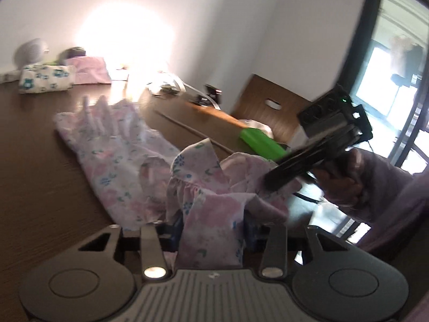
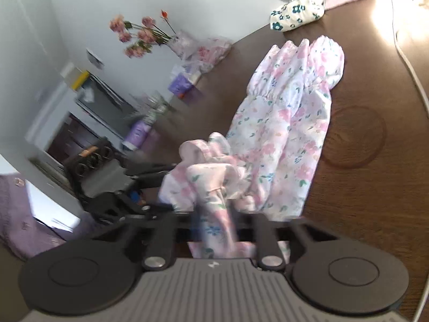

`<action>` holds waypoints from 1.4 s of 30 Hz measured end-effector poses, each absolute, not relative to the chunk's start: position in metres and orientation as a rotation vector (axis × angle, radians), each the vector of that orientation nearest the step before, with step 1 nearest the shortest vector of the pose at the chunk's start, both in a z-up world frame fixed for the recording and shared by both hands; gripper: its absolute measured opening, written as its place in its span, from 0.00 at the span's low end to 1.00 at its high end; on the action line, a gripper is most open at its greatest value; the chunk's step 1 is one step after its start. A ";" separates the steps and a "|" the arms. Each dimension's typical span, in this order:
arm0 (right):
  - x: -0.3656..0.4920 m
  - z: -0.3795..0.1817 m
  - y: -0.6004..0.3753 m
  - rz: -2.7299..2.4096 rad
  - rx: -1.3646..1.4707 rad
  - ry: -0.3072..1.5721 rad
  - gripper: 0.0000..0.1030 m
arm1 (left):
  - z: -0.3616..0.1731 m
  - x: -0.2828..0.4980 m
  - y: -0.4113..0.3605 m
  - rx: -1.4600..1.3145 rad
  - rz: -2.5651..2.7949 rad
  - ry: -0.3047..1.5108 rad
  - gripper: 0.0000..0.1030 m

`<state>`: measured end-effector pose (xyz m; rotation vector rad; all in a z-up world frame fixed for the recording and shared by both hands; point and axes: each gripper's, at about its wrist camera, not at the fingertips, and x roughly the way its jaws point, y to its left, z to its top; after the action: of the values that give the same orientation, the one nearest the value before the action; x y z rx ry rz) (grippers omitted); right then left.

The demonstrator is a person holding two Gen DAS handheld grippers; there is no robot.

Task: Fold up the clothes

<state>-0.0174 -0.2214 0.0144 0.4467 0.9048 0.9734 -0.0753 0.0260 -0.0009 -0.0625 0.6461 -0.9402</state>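
A pink floral garment (image 1: 115, 155) lies stretched across the dark wooden table (image 1: 34, 161), its far ruffled end flat and its near end lifted and bunched. My left gripper (image 1: 211, 230) is shut on a fold of that near end. In the right wrist view the same floral garment (image 2: 289, 123) runs away up the table (image 2: 362, 187), and my right gripper (image 2: 214, 230) is shut on its bunched near end. The right gripper (image 1: 270, 182) also shows in the left wrist view, held by a hand, pinching cloth beside the left one. The left gripper (image 2: 163, 174) shows at the left of the right wrist view.
Folded clothes (image 1: 45, 79) and a pink folded piece (image 1: 89, 69) sit at the table's far end by a white round object (image 1: 30, 52). A green object (image 1: 261, 141), a wooden chair (image 1: 270, 104), flowers in a vase (image 2: 144, 35) and purple packs (image 2: 139, 131) line the table's sides.
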 end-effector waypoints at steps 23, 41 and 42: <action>-0.095 0.064 -0.222 0.569 0.104 0.515 0.63 | 0.024 -0.127 0.047 -0.208 -0.701 0.571 0.81; -0.027 -0.007 -0.208 0.492 0.396 0.745 0.18 | -0.008 -0.052 0.023 -0.495 -0.578 0.649 0.22; -0.029 -0.006 -0.204 0.480 0.359 0.737 0.21 | -0.009 -0.050 0.021 -0.489 -0.565 0.654 0.22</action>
<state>-0.0286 -0.2039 -0.0061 0.3587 0.7368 0.4800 -0.0498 0.0207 -0.0093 -0.4892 0.6545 -0.5646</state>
